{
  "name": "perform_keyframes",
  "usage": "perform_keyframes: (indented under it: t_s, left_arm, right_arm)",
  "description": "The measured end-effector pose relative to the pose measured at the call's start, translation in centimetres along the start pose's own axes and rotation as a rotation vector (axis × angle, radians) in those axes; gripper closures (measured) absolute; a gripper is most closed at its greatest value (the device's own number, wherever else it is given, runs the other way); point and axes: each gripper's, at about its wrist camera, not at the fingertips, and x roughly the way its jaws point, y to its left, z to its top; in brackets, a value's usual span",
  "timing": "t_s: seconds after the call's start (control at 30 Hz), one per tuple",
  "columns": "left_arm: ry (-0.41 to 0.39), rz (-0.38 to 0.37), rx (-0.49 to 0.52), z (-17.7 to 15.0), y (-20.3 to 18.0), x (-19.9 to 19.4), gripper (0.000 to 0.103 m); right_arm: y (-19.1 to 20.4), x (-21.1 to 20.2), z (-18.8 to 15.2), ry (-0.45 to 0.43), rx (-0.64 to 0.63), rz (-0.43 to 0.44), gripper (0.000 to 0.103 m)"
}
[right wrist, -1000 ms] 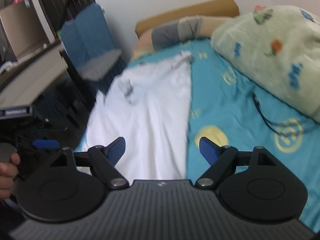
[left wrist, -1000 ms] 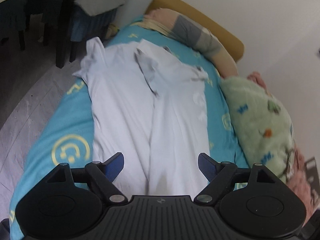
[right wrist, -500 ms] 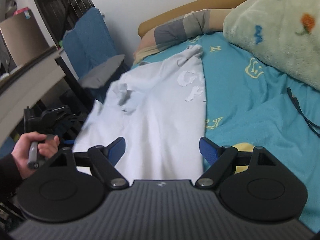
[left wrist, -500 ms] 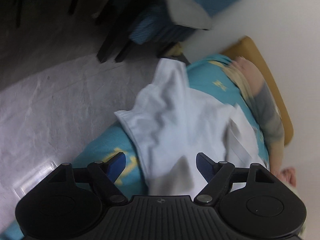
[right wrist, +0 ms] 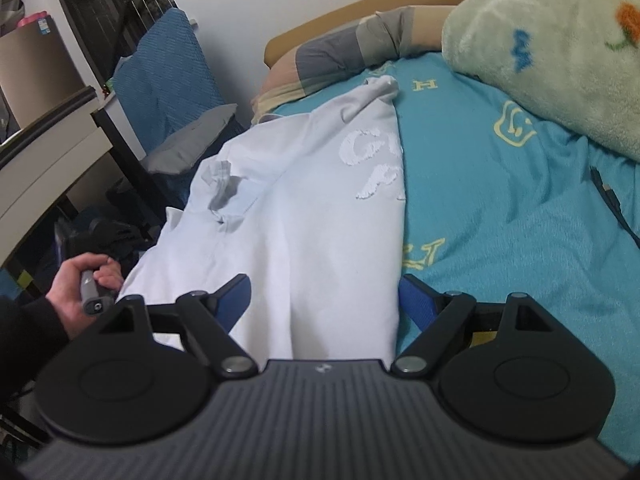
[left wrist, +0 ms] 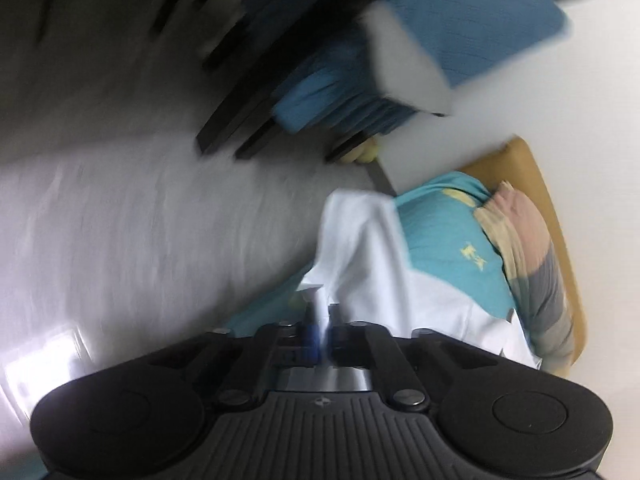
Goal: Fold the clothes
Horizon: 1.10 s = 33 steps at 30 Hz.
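A white t-shirt (right wrist: 312, 216) with raised white lettering lies lengthwise on the turquoise bed sheet (right wrist: 500, 200), one half folded over the other. Its sleeve (left wrist: 360, 248) hangs over the bed's left edge. My left gripper (left wrist: 319, 330) is shut on the sleeve's edge, a strip of white cloth pinched between the blue pads. In the right wrist view a hand (right wrist: 86, 284) holds that left tool beside the shirt. My right gripper (right wrist: 324, 296) stands open just above the shirt's near end, nothing between its fingers.
A striped pillow (right wrist: 360, 48) and a tan headboard (right wrist: 360, 12) lie at the far end. A green plush blanket (right wrist: 560, 52) fills the right side, with a black cable (right wrist: 612, 204) on the sheet. A blue-cushioned chair (left wrist: 360, 68) and desk (right wrist: 48, 148) stand left, over grey floor (left wrist: 140, 232).
My left gripper swung out to the bed's left edge and shut on the shirt's sleeve; it was open before. My right gripper moved in closer over the shirt's near end and stays open.
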Motion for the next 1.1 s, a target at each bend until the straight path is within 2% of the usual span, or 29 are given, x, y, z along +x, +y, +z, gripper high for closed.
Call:
perform_keyframes:
  t_s: [0.2, 0.3, 0.43, 0.7, 0.77, 0.8, 0.87, 0.93, 1.03, 1.1]
  left_arm:
    - [-0.186, 0.015, 0.449, -0.5, -10.7, -7.1, 0.100]
    - [-0.238, -0.028, 0.610, -2.5, -16.8, -10.6, 0.100]
    - [-0.238, -0.086, 0.796, -8.2, -24.2, -12.4, 0.100]
    - [-0.106, -0.139, 0.975, -22.5, -33.5, -8.3, 0.099]
    - [-0.049, -0.121, 0.963, -24.6, -33.8, -6.1, 0.093]
    - [-0.015, -0.115, 0.949, -25.4, -33.6, -5.2, 0.090]
    - [0.044, -0.107, 0.929, -26.1, -32.6, -4.0, 0.072]
    - [0.073, -0.110, 0.917, -26.1, -31.2, -4.1, 0.061]
    - [0.092, -0.101, 0.868, -25.1, -29.1, -7.2, 0.049]
    - [0.087, -0.074, 0.848, -24.2, -27.2, -11.6, 0.046]
  right_arm:
    - [0.7, -1.8, 0.9, -0.060, -0.004, 0.005, 0.020]
    - [0.4, -2.8, 1.5, -0.090, 0.019, -0.005, 0.020]
    - [-0.4, -4.5, 2.2, -0.123, 0.052, -0.039, 0.020]
    - [-3.7, -6.1, 3.3, -0.181, 0.122, -0.119, 0.020]
    - [-4.4, -5.8, 3.3, -0.177, 0.136, -0.123, 0.020]
    - [-4.8, -5.5, 3.3, -0.171, 0.148, -0.122, 0.020]
    - [-5.6, -4.9, 3.2, -0.164, 0.175, -0.121, 0.020]
    - [-6.1, -4.3, 3.2, -0.159, 0.193, -0.118, 0.020]
    - [-6.1, -3.6, 3.1, -0.143, 0.198, -0.104, 0.020]
    - [-5.6, -3.5, 3.1, -0.140, 0.182, -0.085, 0.020]
